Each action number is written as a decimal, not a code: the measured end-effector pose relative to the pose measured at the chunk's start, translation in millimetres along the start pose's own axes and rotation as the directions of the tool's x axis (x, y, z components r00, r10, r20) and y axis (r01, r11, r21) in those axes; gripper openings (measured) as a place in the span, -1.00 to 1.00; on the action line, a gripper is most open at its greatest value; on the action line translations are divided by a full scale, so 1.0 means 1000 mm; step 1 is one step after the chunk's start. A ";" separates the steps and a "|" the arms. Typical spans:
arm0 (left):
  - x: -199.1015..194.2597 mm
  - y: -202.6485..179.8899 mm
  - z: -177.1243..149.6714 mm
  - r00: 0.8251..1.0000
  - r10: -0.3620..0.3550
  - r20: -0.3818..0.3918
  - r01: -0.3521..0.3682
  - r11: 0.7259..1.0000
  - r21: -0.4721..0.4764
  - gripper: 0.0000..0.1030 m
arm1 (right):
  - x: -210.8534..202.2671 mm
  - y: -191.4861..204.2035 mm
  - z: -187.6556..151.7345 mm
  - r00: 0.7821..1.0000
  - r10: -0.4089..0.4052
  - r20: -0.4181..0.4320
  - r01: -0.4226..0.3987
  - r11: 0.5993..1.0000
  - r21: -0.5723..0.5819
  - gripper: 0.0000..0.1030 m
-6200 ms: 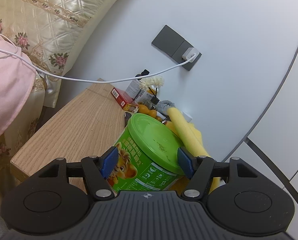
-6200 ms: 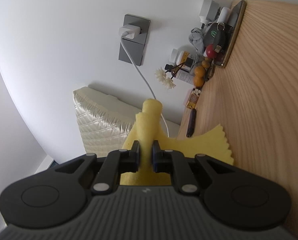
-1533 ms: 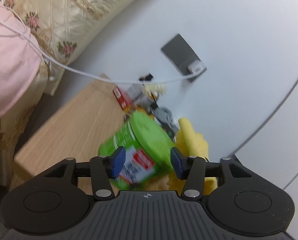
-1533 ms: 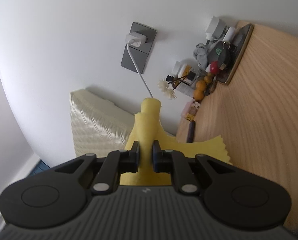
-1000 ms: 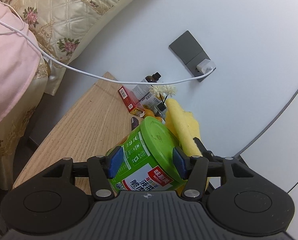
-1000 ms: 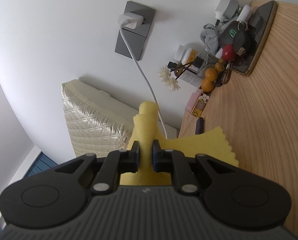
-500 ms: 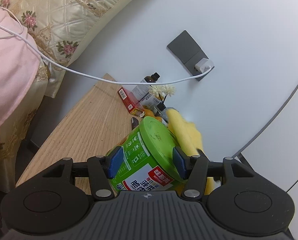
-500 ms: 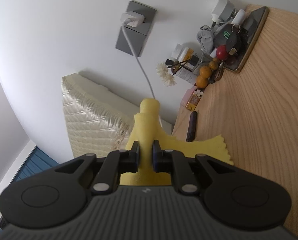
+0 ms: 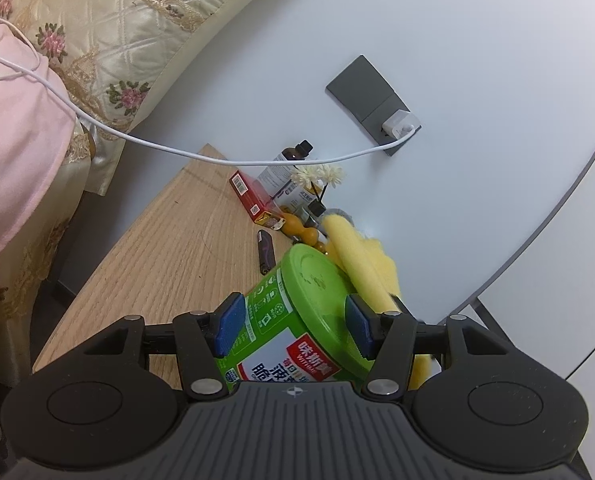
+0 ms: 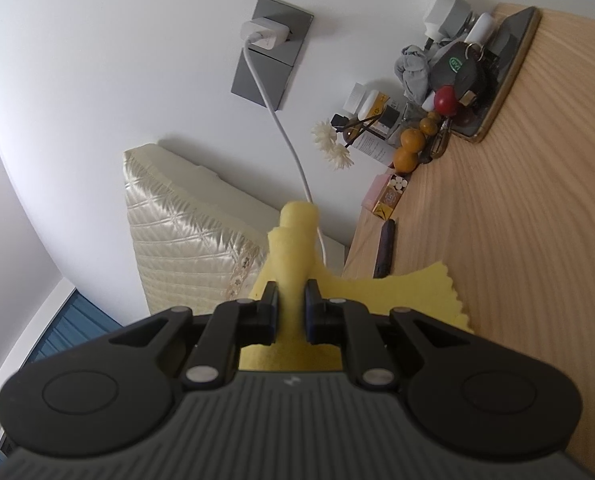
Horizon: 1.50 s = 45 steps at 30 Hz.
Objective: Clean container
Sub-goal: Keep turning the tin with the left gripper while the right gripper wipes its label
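The green container (image 9: 293, 320) carries a red patch on its label with the white Chinese characters 味斯美, and below it large blue characters cut off by the gripper body. Left of that patch sit small white recycling-style symbols. The red box (image 9: 251, 196) beyond the container bears a barcode, too small to read.

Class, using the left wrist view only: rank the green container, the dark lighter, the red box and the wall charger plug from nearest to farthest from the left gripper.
1. Green container: clamped in the left gripper.
2. Dark lighter: lying on the wooden table just beyond the container, to its left.
3. Red box: farther back, near the wall.
4. Wall charger plug: on the grey socket, up on the wall to the right.
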State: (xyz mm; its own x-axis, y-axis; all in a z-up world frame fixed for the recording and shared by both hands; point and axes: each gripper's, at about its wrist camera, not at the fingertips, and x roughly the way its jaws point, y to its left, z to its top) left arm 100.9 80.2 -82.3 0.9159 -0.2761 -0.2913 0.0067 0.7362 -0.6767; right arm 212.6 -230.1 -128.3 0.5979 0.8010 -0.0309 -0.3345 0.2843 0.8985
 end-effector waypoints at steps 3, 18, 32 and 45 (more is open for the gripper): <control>0.000 -0.003 -0.002 1.000 -0.001 -0.006 0.001 1.000 0.013 0.17 | -0.015 0.003 -0.007 1.000 0.002 0.007 -0.002 1.000 0.007 -0.73; -0.001 -0.008 -0.004 1.000 0.014 0.011 -0.014 0.998 0.061 0.17 | 0.017 -0.003 0.002 1.000 0.018 -0.001 -0.018 1.000 0.020 -0.73; 0.000 -0.013 -0.007 1.000 0.004 -0.004 -0.003 0.997 0.074 0.18 | -0.033 0.005 -0.014 1.000 0.011 0.012 -0.011 1.000 0.019 -0.73; -0.003 -0.016 -0.007 1.000 -0.011 -0.007 0.012 0.992 0.129 0.18 | 0.005 -0.001 -0.003 1.000 0.016 0.009 -0.016 1.000 0.002 -0.73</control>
State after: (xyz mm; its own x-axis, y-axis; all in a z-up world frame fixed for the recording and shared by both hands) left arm 95.7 65.1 -75.5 0.9128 -0.2889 -0.2886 0.0694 0.8062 -0.5876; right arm 213.7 -225.1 -130.2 0.5990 0.8007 -0.0126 -0.3422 0.2702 0.9000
